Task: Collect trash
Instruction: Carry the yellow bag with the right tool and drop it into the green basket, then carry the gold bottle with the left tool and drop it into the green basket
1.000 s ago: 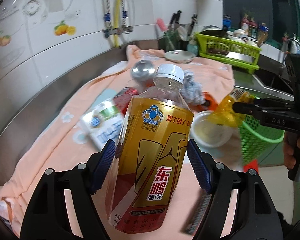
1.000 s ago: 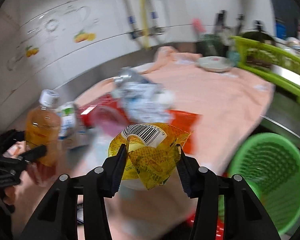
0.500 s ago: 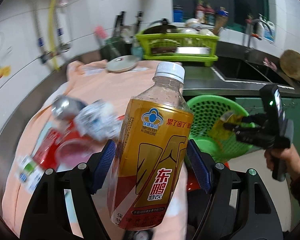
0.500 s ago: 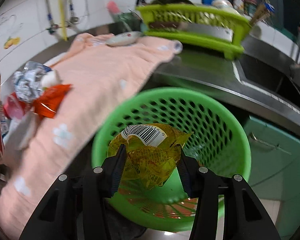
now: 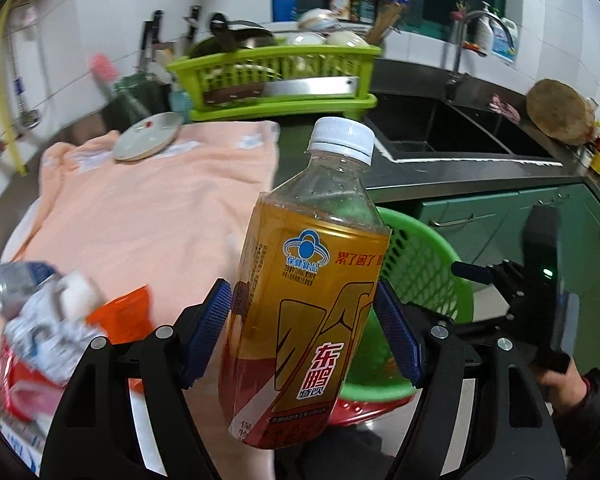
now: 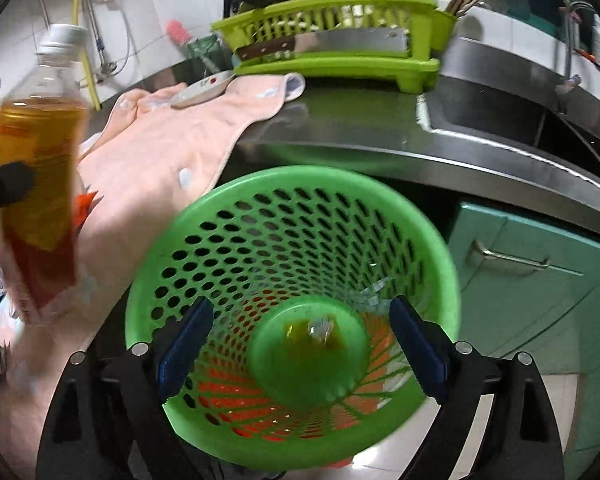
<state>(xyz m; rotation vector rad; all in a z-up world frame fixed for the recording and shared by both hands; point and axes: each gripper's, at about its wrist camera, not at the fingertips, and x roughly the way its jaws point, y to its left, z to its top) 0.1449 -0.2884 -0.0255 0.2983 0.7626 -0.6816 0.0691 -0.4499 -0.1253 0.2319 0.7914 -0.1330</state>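
My left gripper (image 5: 304, 340) is shut on a drink bottle (image 5: 308, 296) with a yellow and red label and a white cap, held upright in the air beside the green perforated basket (image 5: 424, 264). The bottle also shows at the left of the right wrist view (image 6: 40, 152). My right gripper (image 6: 300, 344) is open and empty over the basket (image 6: 228, 200). The yellow wrapper (image 6: 314, 330) lies blurred at the basket's bottom. More trash lies on the peach cloth (image 5: 148, 216): crumpled foil (image 5: 40, 320), an orange wrapper (image 5: 120, 316) and a red wrapper (image 5: 16, 376).
A green dish rack (image 5: 276, 76) with dishes stands at the back of the steel counter. A small plate (image 5: 146, 142) sits on the cloth's far edge. A dark sink (image 5: 440, 128) is to the right, green cabinets (image 6: 532, 280) below it.
My right gripper opened and the yellow wrapper dropped into the basket. My left gripper swung right with the bottle, closer to the basket.
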